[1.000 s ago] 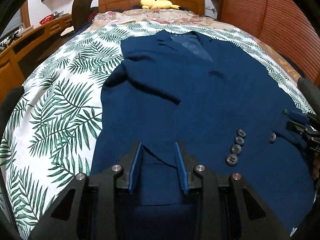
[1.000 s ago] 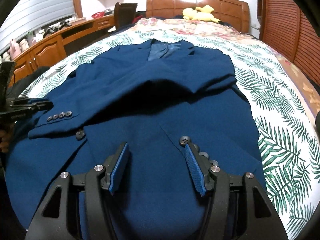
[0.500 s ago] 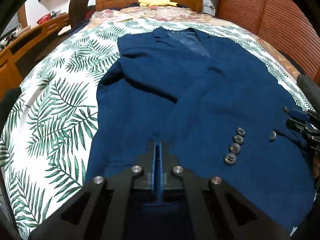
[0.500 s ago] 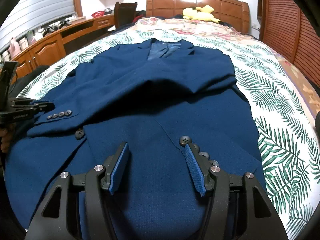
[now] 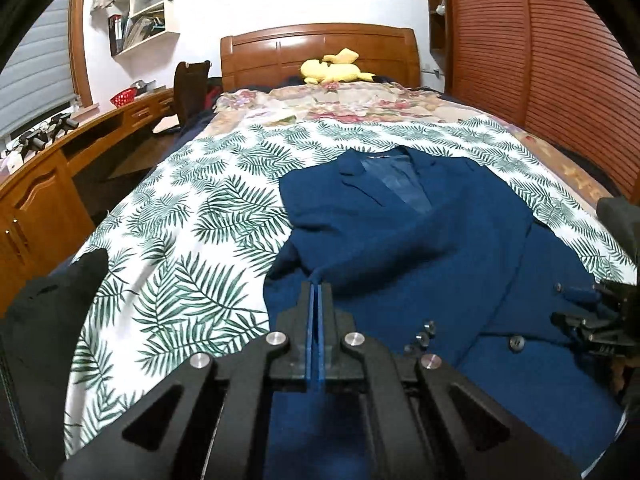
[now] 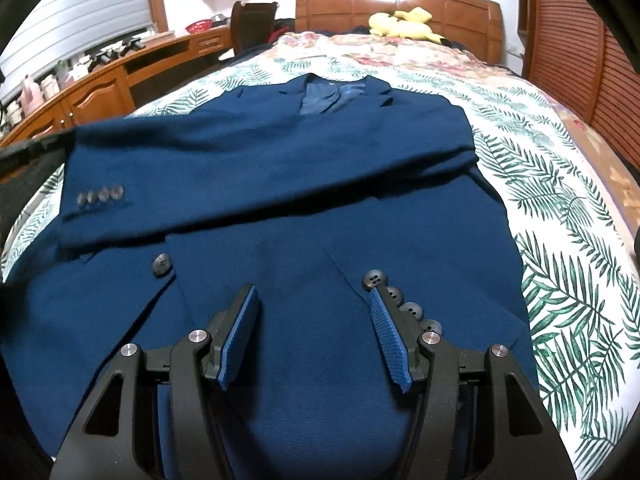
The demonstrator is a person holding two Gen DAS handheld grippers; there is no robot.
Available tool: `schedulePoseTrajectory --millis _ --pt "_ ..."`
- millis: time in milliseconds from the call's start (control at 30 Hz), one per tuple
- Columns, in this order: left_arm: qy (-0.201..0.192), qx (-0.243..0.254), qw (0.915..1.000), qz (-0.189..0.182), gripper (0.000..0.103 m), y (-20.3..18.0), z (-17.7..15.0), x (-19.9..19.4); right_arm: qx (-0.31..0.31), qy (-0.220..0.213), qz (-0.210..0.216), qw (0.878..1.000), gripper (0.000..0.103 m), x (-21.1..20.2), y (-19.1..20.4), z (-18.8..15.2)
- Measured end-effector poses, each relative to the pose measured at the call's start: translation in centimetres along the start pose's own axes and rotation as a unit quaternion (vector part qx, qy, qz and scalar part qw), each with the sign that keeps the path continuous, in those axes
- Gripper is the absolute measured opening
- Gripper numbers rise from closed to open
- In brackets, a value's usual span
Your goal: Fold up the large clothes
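Observation:
A navy blue suit jacket [image 5: 420,256] lies front up on the bed, collar toward the headboard; it also shows in the right wrist view [image 6: 320,184]. My left gripper [image 5: 315,292] is shut on the jacket's fabric at its left lower edge and holds it lifted. A sleeve with cuff buttons [image 6: 100,195] lies folded across the chest. My right gripper [image 6: 314,300] is open and empty, low over the jacket's lower front, next to the other sleeve's cuff buttons [image 6: 400,300]. The right gripper shows at the right edge of the left wrist view [image 5: 592,316].
The bed has a palm-leaf sheet [image 5: 192,232] and a floral cover [image 5: 352,104] near the wooden headboard [image 5: 320,52], with a yellow plush toy [image 5: 336,70]. A wooden desk [image 5: 48,168] runs along the left. A slatted wooden wardrobe [image 5: 540,60] stands at the right.
My left gripper closed on the jacket fabric and has lifted it. The folded sleeve's cuff has risen at the left of the right wrist view. The right gripper has stayed open and in place.

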State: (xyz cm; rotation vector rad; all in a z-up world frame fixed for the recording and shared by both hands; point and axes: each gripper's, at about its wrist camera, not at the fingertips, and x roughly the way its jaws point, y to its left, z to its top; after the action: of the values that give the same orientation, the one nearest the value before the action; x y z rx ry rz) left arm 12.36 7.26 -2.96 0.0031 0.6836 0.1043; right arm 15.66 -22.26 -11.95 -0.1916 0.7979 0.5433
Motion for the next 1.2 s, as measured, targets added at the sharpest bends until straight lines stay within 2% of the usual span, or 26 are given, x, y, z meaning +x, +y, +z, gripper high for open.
schedulePoseTrajectory --millis 133,300,567,800,1200 --pt "0.007 -0.003 0.9999 -0.015 0.000 0.4 0.4 -0.4 0.001 0.001 0.002 1.000 0.059 0.0 -0.1 0.0" --pt "0.001 0.002 0.9998 -0.021 0.002 0.4 -0.8 -2.6 0.001 0.004 0.002 1.000 0.060 0.2 -0.2 -0.1" --pt "0.018 -0.005 0.9989 -0.043 0.008 2.1 -5.6 -5.9 -0.001 0.003 -0.002 1.000 0.059 0.1 0.0 0.0" --pt "0.043 -0.010 0.9982 -0.040 0.010 3.3 -10.0 -7.7 -0.001 0.002 -0.006 1.000 0.059 0.1 0.0 0.0" --pt "0.084 0.003 0.9955 -0.043 0.014 3.8 -14.3 -7.4 -0.004 0.004 -0.012 1.000 0.059 0.1 0.2 0.0"
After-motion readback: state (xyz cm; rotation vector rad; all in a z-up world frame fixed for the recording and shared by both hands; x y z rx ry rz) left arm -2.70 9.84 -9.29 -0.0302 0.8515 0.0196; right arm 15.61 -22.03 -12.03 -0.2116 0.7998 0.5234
